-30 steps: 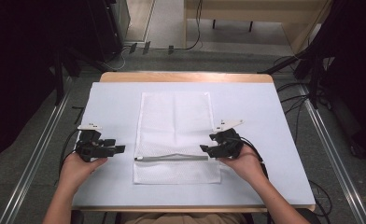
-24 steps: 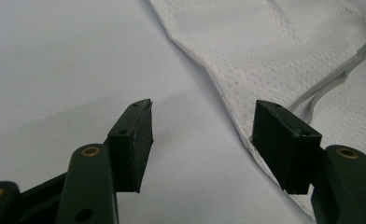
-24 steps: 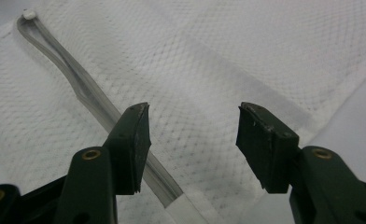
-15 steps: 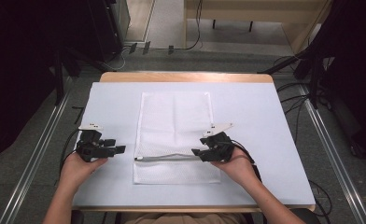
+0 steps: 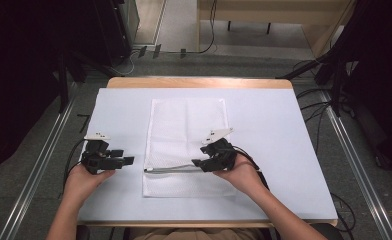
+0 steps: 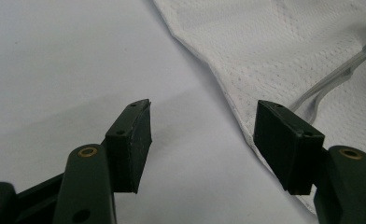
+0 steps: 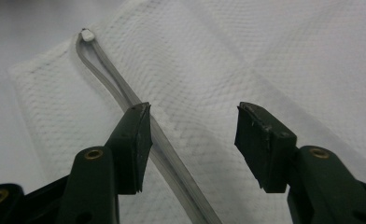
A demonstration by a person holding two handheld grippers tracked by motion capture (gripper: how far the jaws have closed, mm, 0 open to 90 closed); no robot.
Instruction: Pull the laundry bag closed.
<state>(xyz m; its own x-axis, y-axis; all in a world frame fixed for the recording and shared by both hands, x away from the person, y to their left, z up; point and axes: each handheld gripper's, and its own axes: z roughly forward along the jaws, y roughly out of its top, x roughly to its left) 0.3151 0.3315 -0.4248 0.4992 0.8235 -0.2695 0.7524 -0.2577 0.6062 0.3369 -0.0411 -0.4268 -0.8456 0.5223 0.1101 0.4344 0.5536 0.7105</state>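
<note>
The mesh bag [image 5: 186,145] lies flat mid-table on a white sheet [image 5: 284,150], its zipper [image 5: 171,169] running across near the person's end. The right gripper [image 5: 204,161] hovers over that zipper, jaws apart with nothing clamped; they have just been closing a little, likely lining up on the zip. The left gripper [image 5: 126,160] waits open just beside the bag's edge, probably to steady it.

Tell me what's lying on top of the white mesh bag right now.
A grey zipper runs across the mesh bag near its front edge. The right hand-held gripper hovers over the zipper's right end with jaws open, hiding that end in the high view.
</note>
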